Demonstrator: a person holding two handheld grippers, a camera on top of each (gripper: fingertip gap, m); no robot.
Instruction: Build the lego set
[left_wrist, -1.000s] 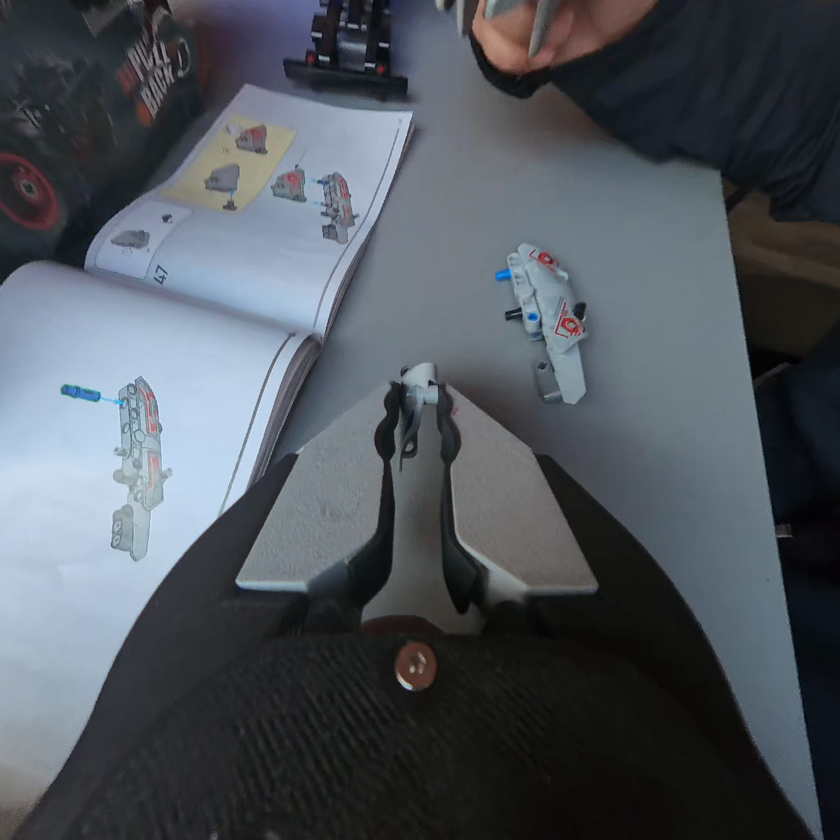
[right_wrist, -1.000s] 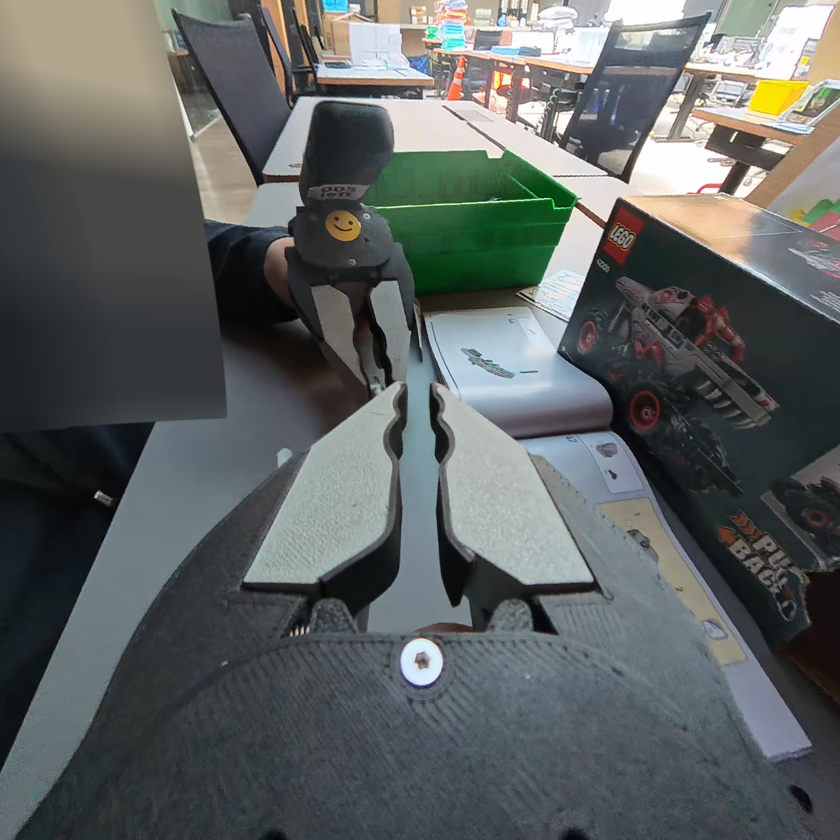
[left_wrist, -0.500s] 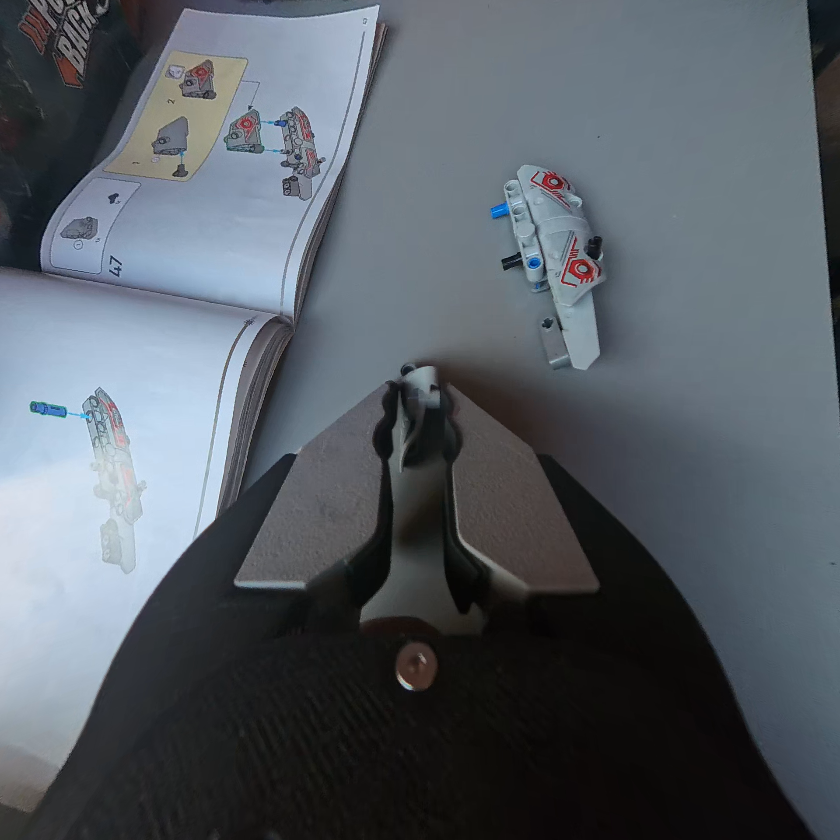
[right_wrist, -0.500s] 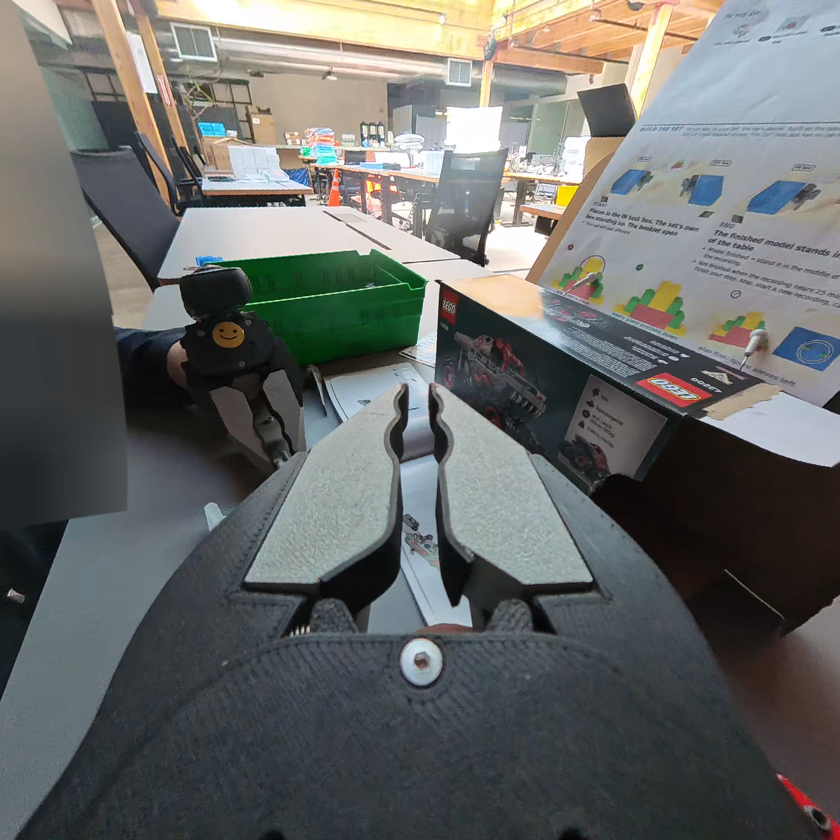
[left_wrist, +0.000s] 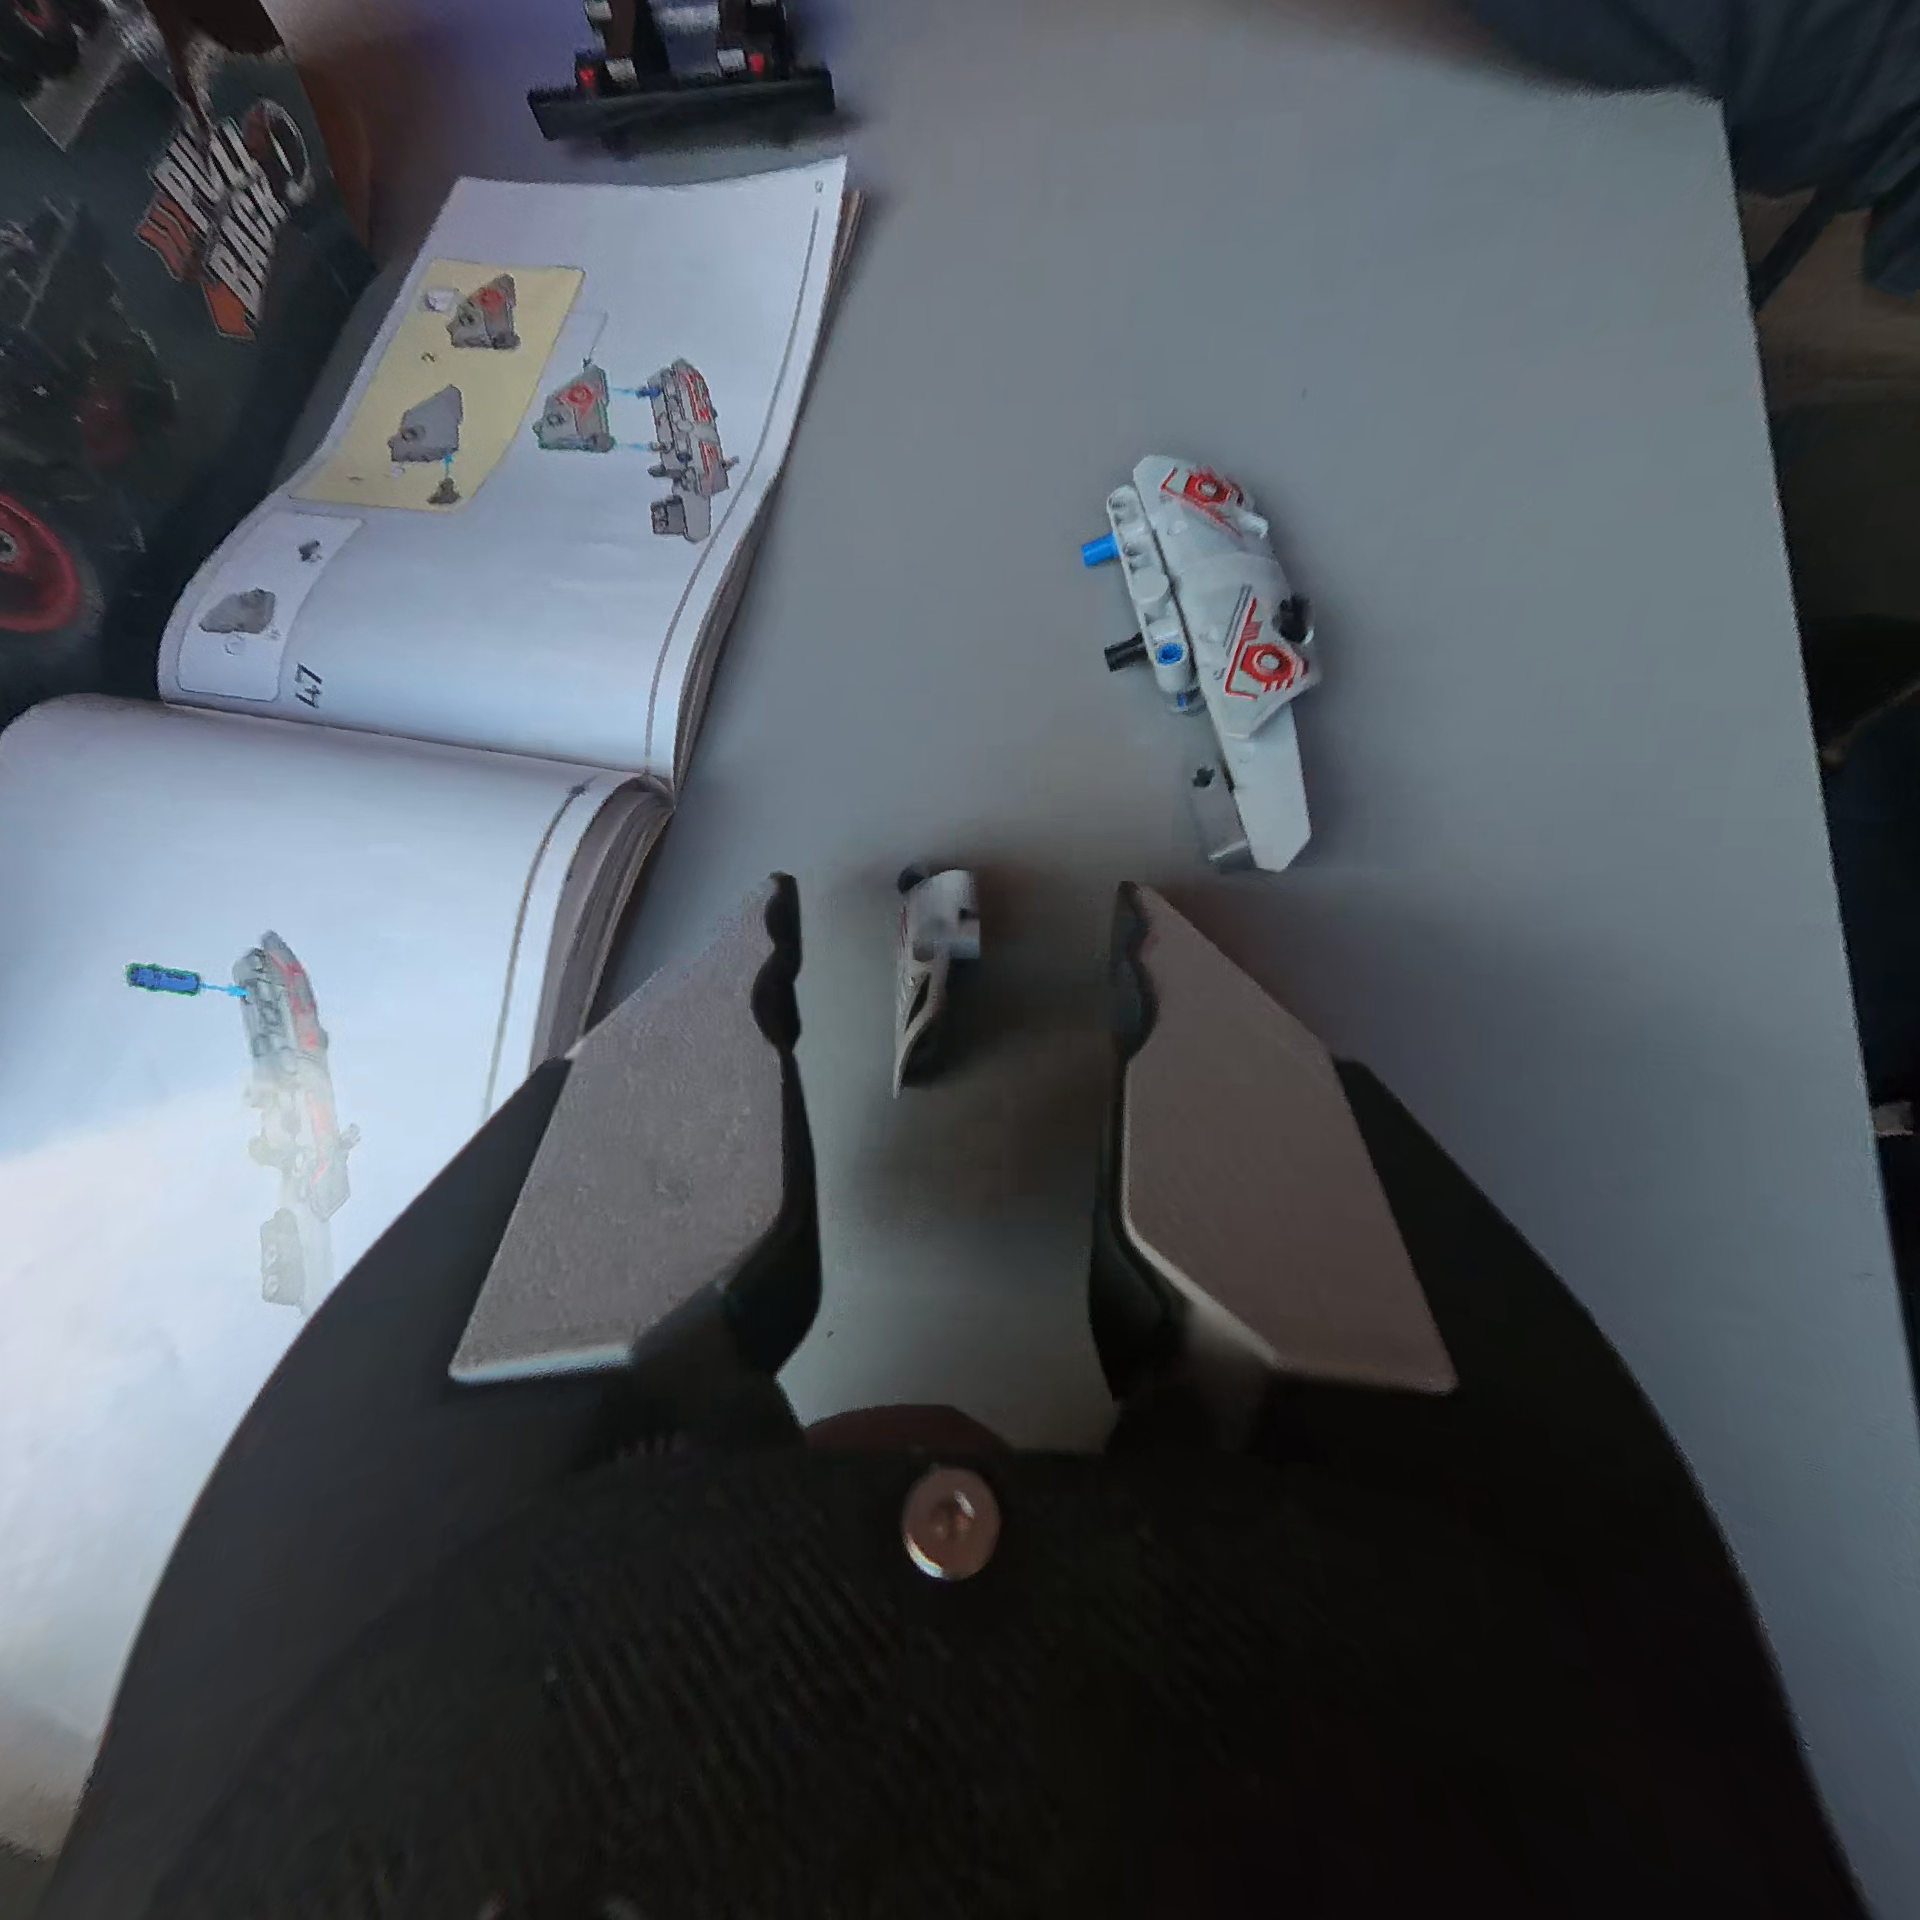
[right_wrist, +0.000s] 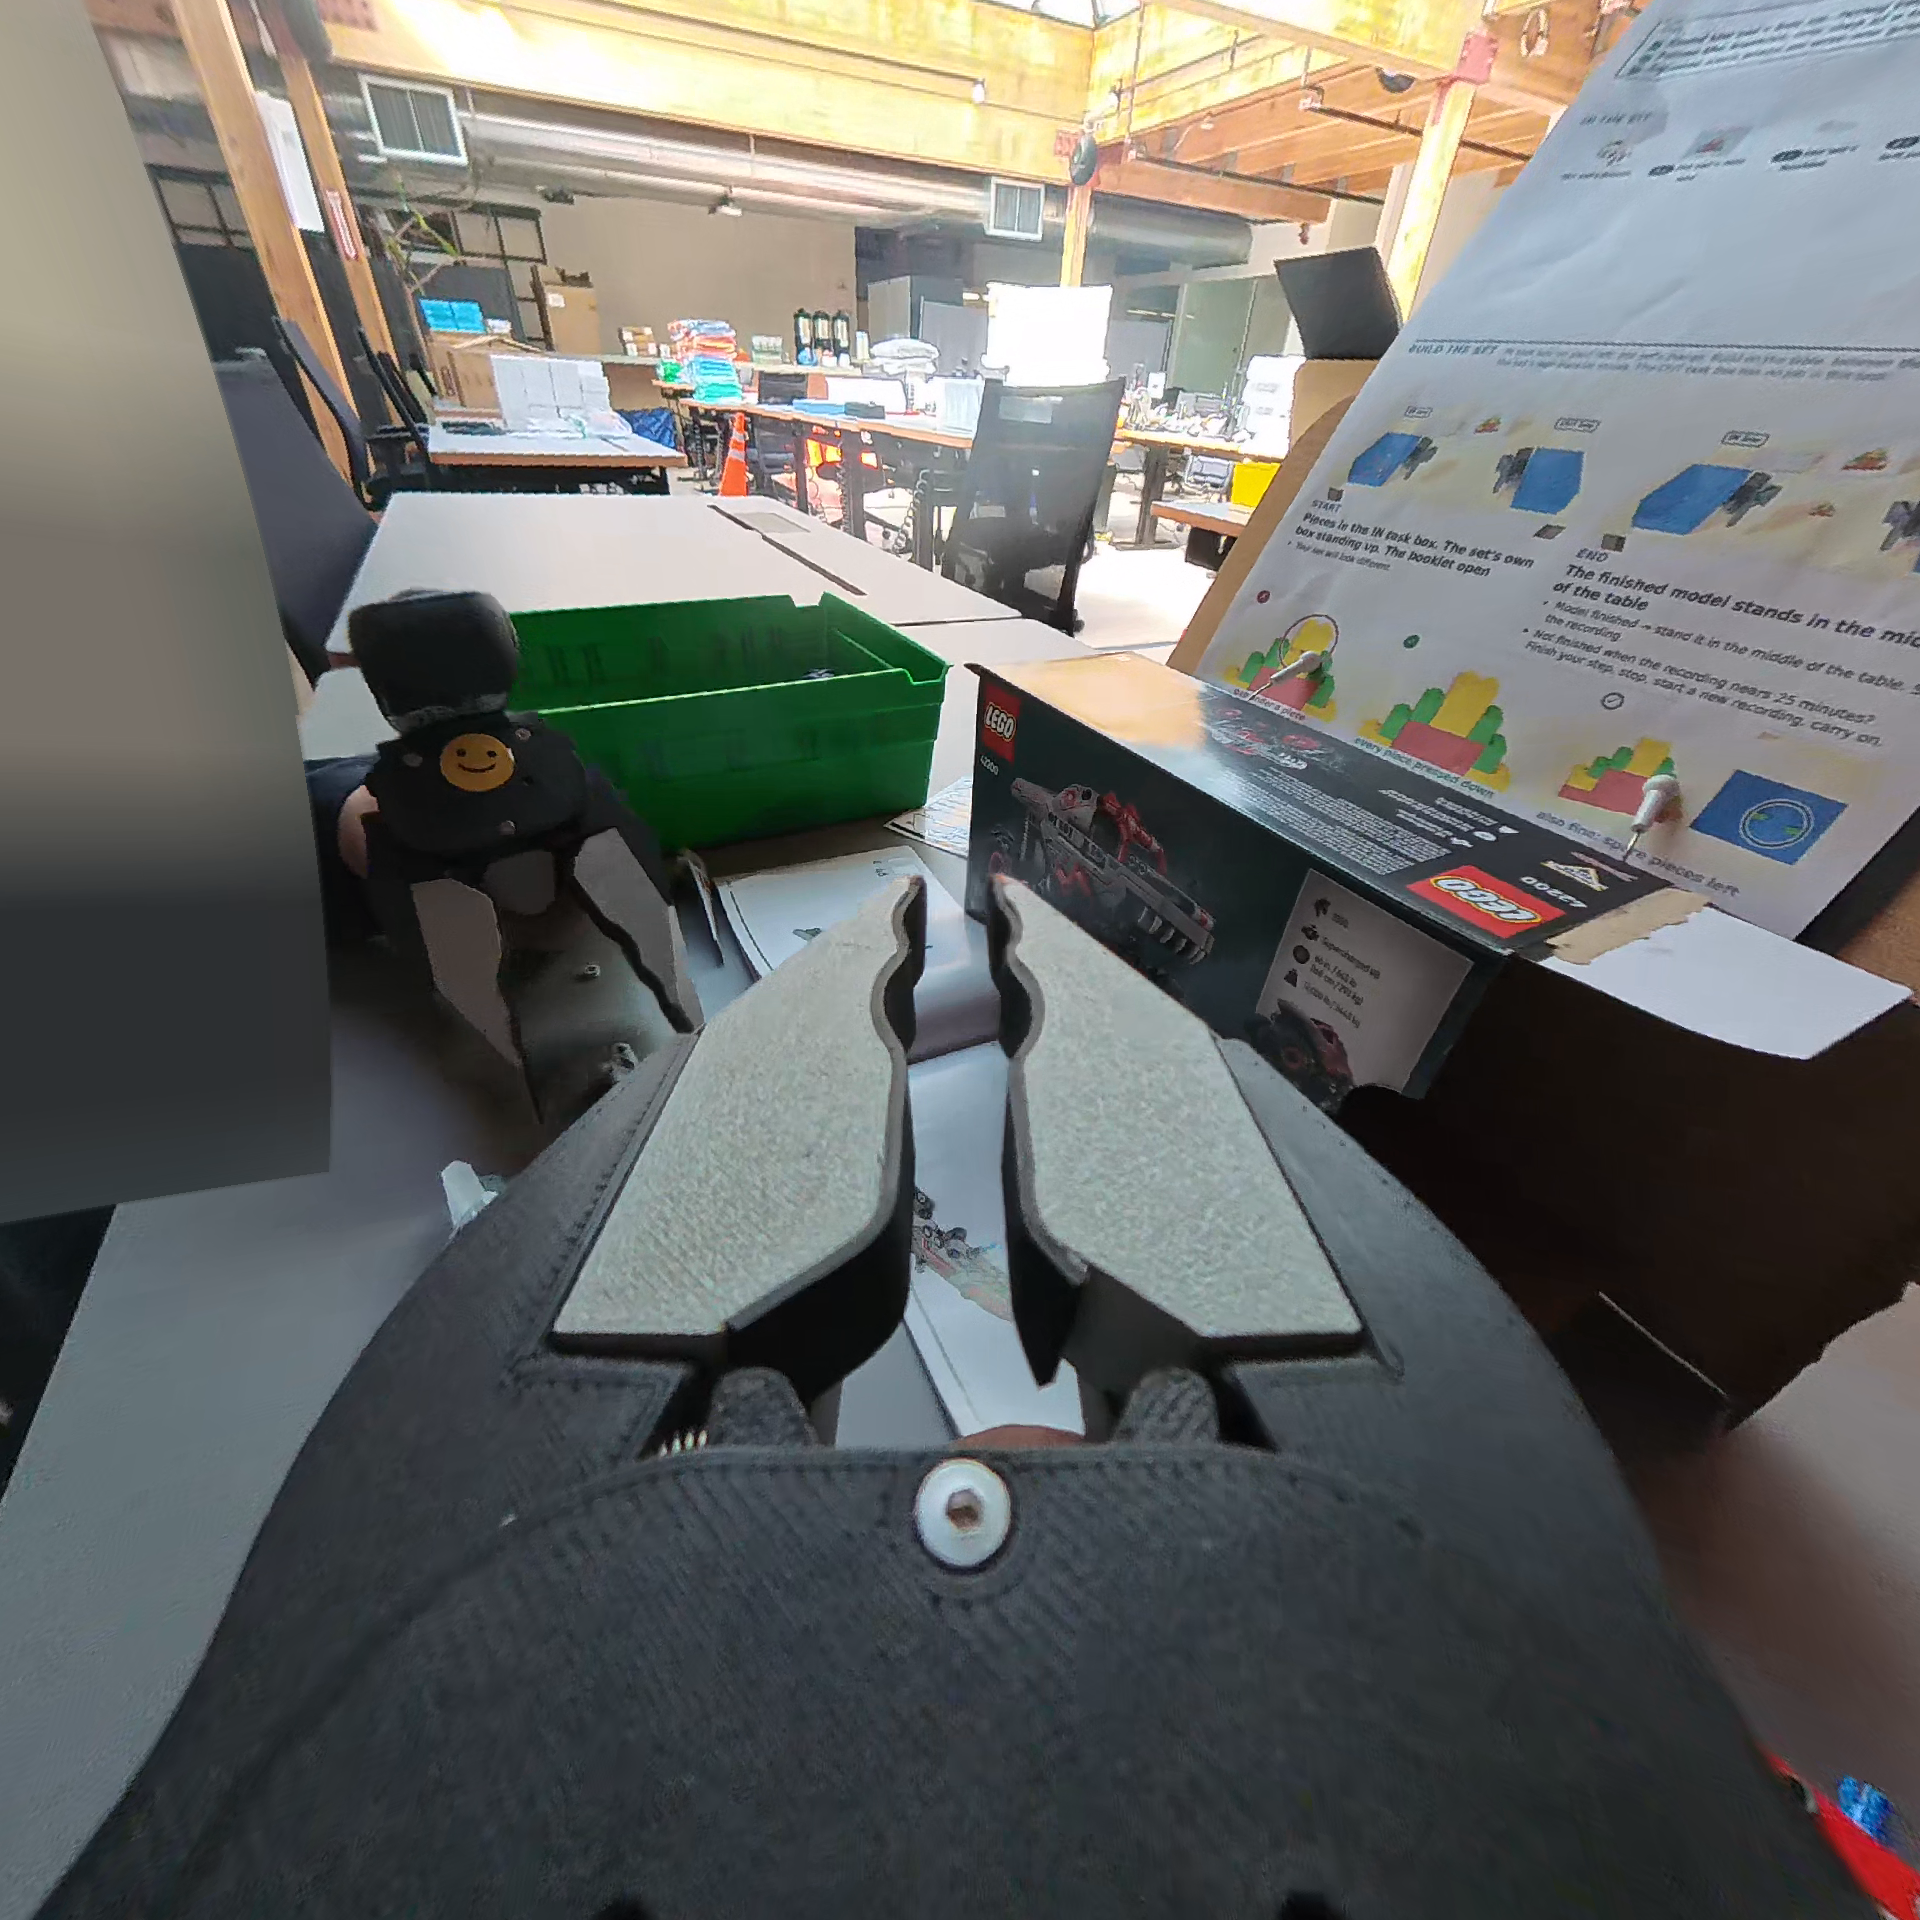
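In the left wrist view my left gripper (left_wrist: 953, 896) is open just above the grey table (left_wrist: 1403, 312). A small grey Lego panel piece (left_wrist: 930, 966) lies loose between its fingers, touching neither. A longer grey panel assembly (left_wrist: 1216, 644) with red markings and blue and black pins lies to the front right. The open instruction booklet (left_wrist: 520, 499) lies to the left. My right gripper (right_wrist: 956, 904) is shut and empty, held above the booklet (right_wrist: 831, 904). The right wrist view also shows the left gripper (right_wrist: 608, 1055), open, down at the table.
The dark Lego set box (right_wrist: 1195, 831) stands to the right, also at the left in the left wrist view (left_wrist: 125, 312). A green bin (right_wrist: 727, 727) sits behind the booklet. A black chassis (left_wrist: 681, 73) rests at the table's far edge. A printed sheet (right_wrist: 1662, 520) leans behind the box.
My left gripper has opened and let go of the small grey piece, which now lies on the table. The right gripper has tilted up a little and stays shut.
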